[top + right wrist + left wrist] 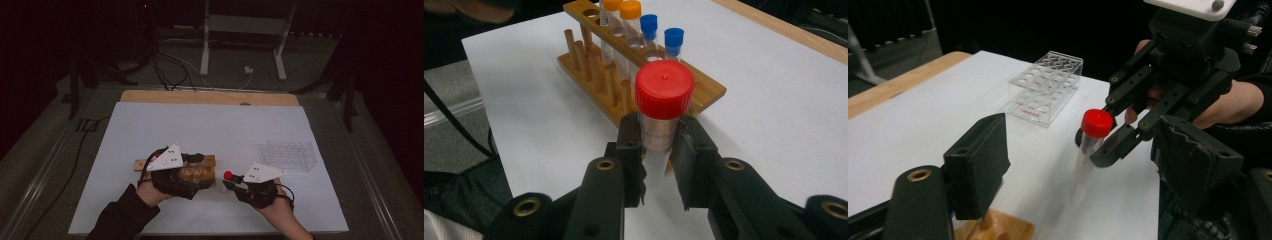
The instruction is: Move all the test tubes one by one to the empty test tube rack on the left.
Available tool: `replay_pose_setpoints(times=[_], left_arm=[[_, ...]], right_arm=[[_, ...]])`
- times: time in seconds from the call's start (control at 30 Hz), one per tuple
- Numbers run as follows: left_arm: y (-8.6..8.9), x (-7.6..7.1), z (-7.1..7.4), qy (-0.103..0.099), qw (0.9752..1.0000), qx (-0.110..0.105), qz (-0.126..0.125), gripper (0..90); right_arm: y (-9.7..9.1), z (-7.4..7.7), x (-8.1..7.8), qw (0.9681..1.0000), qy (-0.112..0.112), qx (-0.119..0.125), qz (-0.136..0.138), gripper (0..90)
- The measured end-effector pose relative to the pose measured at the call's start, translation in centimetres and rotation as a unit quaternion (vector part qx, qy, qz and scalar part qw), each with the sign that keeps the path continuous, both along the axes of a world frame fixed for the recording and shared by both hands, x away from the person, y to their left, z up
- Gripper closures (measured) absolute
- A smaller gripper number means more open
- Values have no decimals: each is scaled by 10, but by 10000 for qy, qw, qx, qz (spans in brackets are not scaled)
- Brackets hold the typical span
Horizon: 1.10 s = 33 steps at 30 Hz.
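1. Right gripper view shows the right tool [656, 150] clamped on a clear plastic tube with a red screw cap [663, 92], held upright just below the cap, probably so it can drop straight into a hole; the tube hangs above the tabletop, near the wooden peg rack [704, 90] holding orange-capped and blue-capped tubes.
2. Left tool [1073, 165] stands partly open with nothing between its pads, hovering over the wooden rack's end, likely to steady it.
3. White sheet covers the wooden tabletop [210, 97]; a clear plastic rack [290, 155] waits apart at the right; the room beyond is dark, with cables and a metal stand.
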<state>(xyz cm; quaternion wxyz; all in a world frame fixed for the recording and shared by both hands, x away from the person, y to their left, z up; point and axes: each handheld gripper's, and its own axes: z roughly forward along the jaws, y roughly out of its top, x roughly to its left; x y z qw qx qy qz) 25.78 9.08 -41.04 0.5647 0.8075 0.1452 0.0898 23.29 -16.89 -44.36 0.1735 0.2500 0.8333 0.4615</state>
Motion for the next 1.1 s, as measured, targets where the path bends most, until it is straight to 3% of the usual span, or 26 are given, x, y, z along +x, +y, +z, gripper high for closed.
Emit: replay_pose_setpoints(times=[0.3, 0.47, 0.77, 0.93, 0.97, 1.1], left_arm=[[-29, 1, -6, -39, 9997, 135, -191, 429], [-41, 2, -8, -102, 9994, 283, -157, 530], [-50, 3, -12, -228, 9983, 512, -173, 706], [-50, 2, -9, -302, 9979, 558, -157, 717], [-50, 2, -8, -285, 9979, 561, -165, 718], [-44, 1, -3, -303, 9980, 544, -104, 719]], right_arm=[[1, 0, -1, 10000, -12, 4, 48, 742], [1, 1, -2, 10000, 6, 10, 58, 741], [0, 1, -1, 10000, 3, 21, 13, 741], [-1, 1, 0, 9999, 63, 102, 13, 737], [-1, 1, 0, 9999, 39, 116, 12, 730], [-6, 3, 1, 9996, 51, 252, -112, 535]])
